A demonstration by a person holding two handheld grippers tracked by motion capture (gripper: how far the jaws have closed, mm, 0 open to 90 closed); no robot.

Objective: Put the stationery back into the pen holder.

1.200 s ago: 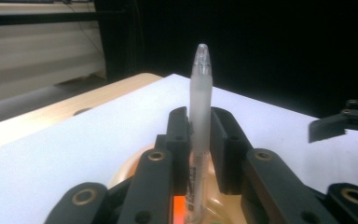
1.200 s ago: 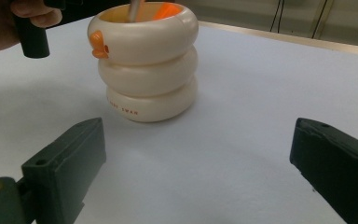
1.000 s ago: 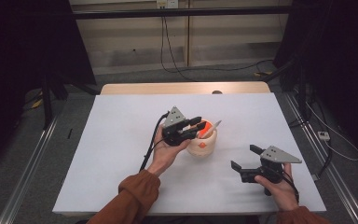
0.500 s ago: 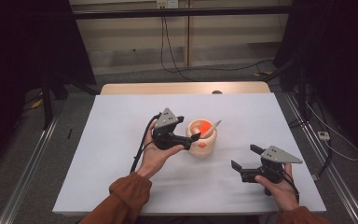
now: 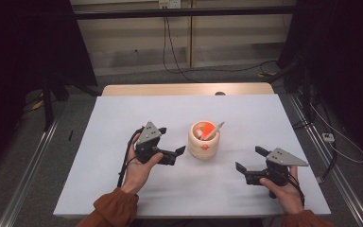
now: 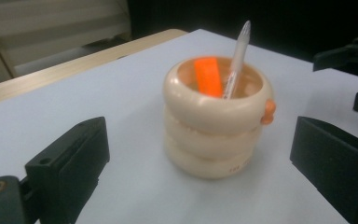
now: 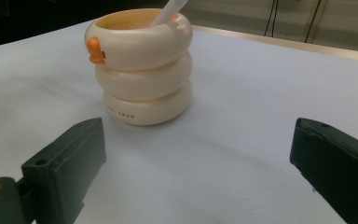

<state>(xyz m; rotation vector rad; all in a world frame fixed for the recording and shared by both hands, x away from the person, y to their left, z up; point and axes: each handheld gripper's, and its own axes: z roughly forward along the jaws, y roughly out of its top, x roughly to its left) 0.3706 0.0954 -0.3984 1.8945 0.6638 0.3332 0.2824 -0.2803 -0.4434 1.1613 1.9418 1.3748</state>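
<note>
A cream cup shaped like three stacked rings, with a small orange beak on its side, stands near the middle of the white table. Inside it lean a white pen and a flat orange piece. My left gripper is just left of the cup, open and holding nothing. In the left gripper view the cup, the pen and the orange piece sit between and beyond the spread jaws. My right gripper rests open at the front right, apart from the cup.
The right gripper shows at the far right of the left gripper view. A wooden strip runs along the table's far edge. Cables lie on the floor behind. Dark frames stand at both sides.
My left gripper has drawn back from over the cup, leftward and toward the person, and now stands beside it. The cup and the right gripper have stayed put.
</note>
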